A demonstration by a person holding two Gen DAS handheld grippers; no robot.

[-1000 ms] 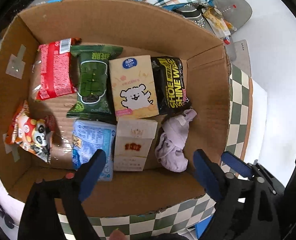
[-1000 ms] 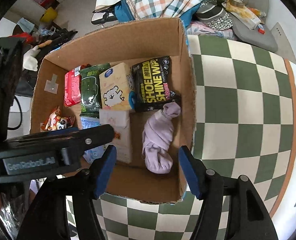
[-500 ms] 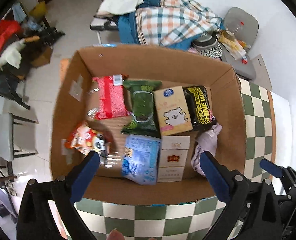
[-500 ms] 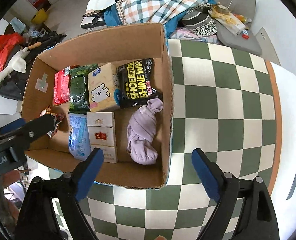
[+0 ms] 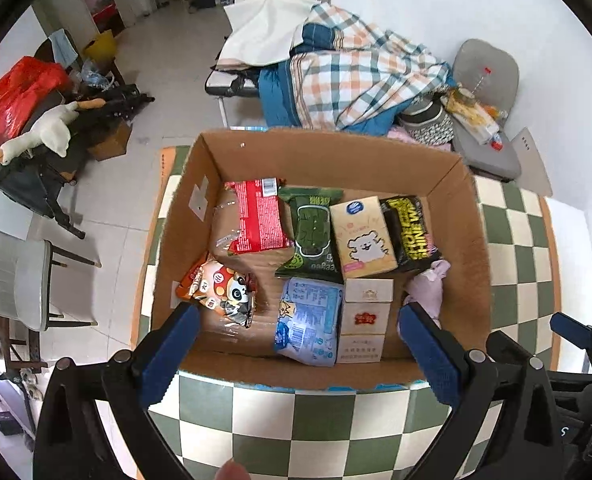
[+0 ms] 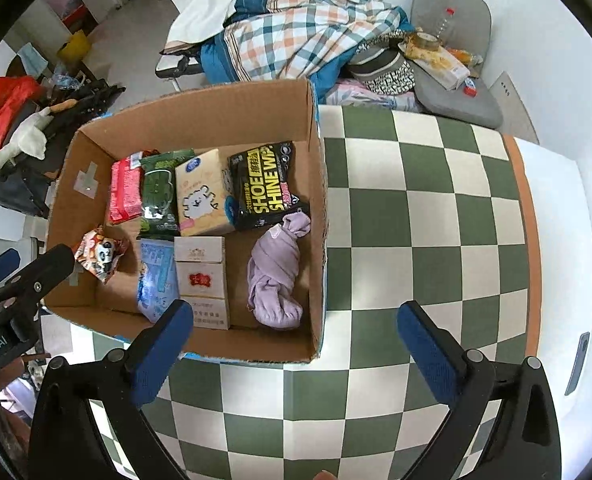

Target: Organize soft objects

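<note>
A cardboard box stands on the green-and-white checkered table. In it lie a lilac sock bundle, a black shoe-wipes pack, a bear tissue pack, a green pack, a red pack, a panda snack bag, a blue pack and stacked white cartons. My left gripper is open and empty above the box's near wall. My right gripper is open and empty above the box's near right corner.
A chair with plaid bedding and a grey cushion with clutter stand beyond the table. A plush goose and a red bag lie on the floor at left. A white chair stands by the table's left side.
Both grippers have pulled up and back from the box, so more of the room shows. The right gripper's jaws have spread wider. The sock bundle stays in the box.
</note>
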